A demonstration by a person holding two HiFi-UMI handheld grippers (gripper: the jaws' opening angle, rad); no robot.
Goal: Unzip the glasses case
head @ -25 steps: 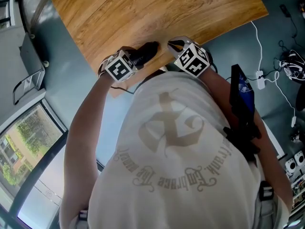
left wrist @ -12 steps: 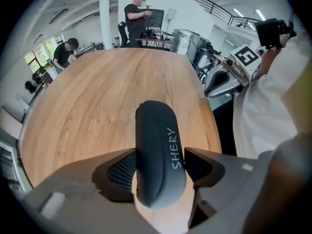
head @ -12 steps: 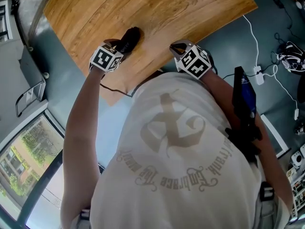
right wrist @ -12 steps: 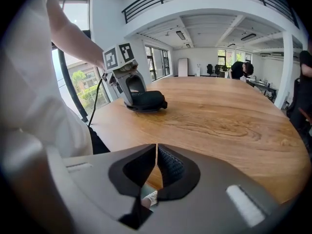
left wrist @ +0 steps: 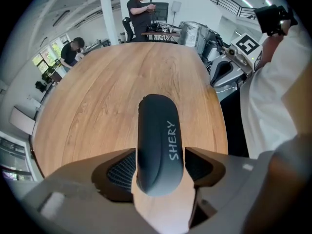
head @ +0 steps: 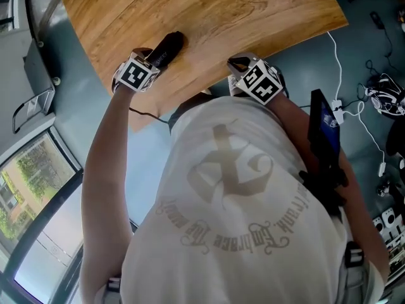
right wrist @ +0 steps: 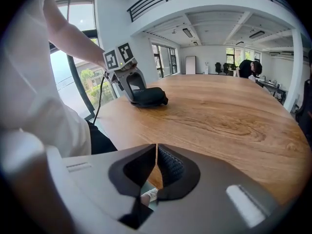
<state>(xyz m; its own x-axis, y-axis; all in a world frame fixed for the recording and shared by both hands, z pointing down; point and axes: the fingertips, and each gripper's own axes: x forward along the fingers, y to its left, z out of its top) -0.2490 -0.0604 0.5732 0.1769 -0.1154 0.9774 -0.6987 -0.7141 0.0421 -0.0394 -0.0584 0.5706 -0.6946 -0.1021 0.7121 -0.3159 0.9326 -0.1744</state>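
The black glasses case [left wrist: 160, 145], printed SHERY, lies flat on the wooden table [left wrist: 97, 96] with its near end between my left gripper's [left wrist: 160, 168] jaws. Those jaws have just been opening slightly, and both pads still lie against the case's sides. The head view shows the case [head: 166, 46] near the table's left edge, with the left gripper [head: 152, 56] pointing steeply down at it. My right gripper [head: 236, 61] hovers at the near table edge, apart from the case, shut with nothing in it [right wrist: 156, 152]. From the right gripper view the case [right wrist: 148, 96] sits far left.
The table's near edge [head: 190, 100] runs just in front of the person's body. Cables and a power strip [head: 345, 106] lie on the floor at the right. Two people [left wrist: 141, 9] work at desks beyond the table's far end.
The left gripper has slid left along the table and the glasses case went with it. The right gripper has stayed near the table's near edge.
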